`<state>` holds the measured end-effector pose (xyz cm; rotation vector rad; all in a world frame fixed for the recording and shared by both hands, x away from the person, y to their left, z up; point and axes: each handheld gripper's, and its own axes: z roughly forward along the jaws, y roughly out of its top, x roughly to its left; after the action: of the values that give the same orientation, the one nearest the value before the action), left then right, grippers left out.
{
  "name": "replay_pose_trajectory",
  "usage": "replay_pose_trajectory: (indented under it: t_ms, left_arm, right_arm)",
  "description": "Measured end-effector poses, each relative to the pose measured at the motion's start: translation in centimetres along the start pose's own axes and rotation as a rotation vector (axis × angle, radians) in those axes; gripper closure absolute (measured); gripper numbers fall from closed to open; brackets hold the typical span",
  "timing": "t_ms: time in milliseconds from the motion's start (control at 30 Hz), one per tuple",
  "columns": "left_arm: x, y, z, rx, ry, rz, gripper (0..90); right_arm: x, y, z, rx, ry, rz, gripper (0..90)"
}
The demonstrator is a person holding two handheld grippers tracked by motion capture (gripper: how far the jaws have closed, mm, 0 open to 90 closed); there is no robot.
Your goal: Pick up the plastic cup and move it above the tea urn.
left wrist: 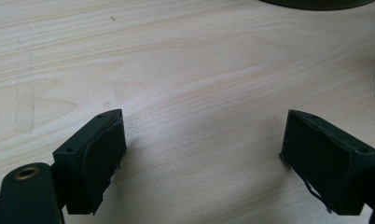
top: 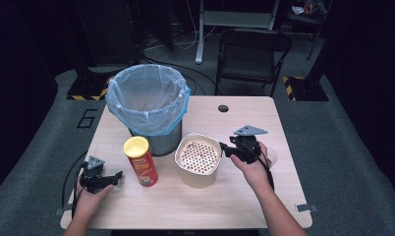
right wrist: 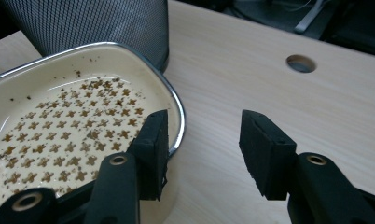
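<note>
At table front, 7 o'clock: left gripper (top: 118, 174) rests, jaws wide, nothing between them.
Centre: cup (top: 198, 158) upright, unlifted.
Cup rim, 3 o'clock: right gripper (right wrist: 202, 149), jaws part-closed, one inside the rim, one outside; no grip yet.
Cup's 9 o'clock: can (top: 141, 161) upright.
Far, 11 o'clock: bin (top: 147, 106), lined.
Progress: judged early; gripping, lifting and binning remain.
</note>
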<state>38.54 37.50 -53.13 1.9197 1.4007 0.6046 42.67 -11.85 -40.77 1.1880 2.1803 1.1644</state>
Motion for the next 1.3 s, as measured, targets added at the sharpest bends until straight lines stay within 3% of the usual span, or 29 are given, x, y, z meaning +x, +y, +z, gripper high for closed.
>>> replay_pose_trajectory:
  t_ms: [33, 133, 167, 433, 833, 1067, 1133, 1167, 1233, 1267, 1300]
  left_arm:
    - [0.0, 0.0, 0.0, 0.0, 0.0, 0.0, 13.3]
    - [0.0, 0.0, 0.0, 0.0, 0.0, 0.0, 13.3]
    - [0.0, 0.0, 0.0, 0.0, 0.0, 0.0, 13.3]
    - [0.0, 0.0, 0.0, 0.004, -0.002, 0.002, 13.3]
    - [0.0, 0.0, -0.1, 0.009, 0.001, 0.012, 13.3]
    - [0.0, 0.0, -0.1, 0.01, 0.001, 0.01, 13.3]
    - [0.0, 0.0, -0.1, 0.01, 0.0, 0.01, 13.3]
    - [0.0, 0.0, -0.1, 0.01, 0.001, 0.01, 13.3]
    - [0.0, 0.0, -0.1, 0.01, 0.001, 0.01, 13.3]
    - [0.0, 0.0, -0.1, 0.011, 0.001, 0.01, 13.3]
    - [0.0, 0.0, -0.1, 0.011, 0.001, 0.01, 13.3]
  right_arm:
    - [0.2, 0.0, 0.6, 0.025, 0.008, -0.005, 57.3]
    - [0.2, 0.0, 0.9, 0.033, 0.039, -0.006, 63.1]
    - [0.2, 0.0, 1.1, 0.054, 0.084, -0.012, 65.8]
    - [0.7, -0.2, 0.6, 0.081, 0.072, -0.044, 68.1]
    - [0.0, -3.5, -4.4, 0.073, 0.108, -0.079, 68.4]
    - [-0.5, -4.3, -6.1, 0.093, 0.122, -0.101, 70.0]
    - [-0.8, -4.3, -6.7, 0.088, 0.117, -0.092, 66.7]
    - [-1.3, -4.2, -7.6, 0.043, 0.107, -0.059, 59.8]
    - [-1.6, -4.2, -8.0, 0.019, 0.094, -0.045, 55.4]
    - [-2.3, -4.2, -8.6, -0.026, 0.023, -0.016, 44.3]
    - [-2.7, -4.4, -8.7, -0.036, -0.011, -0.029, 41.8]
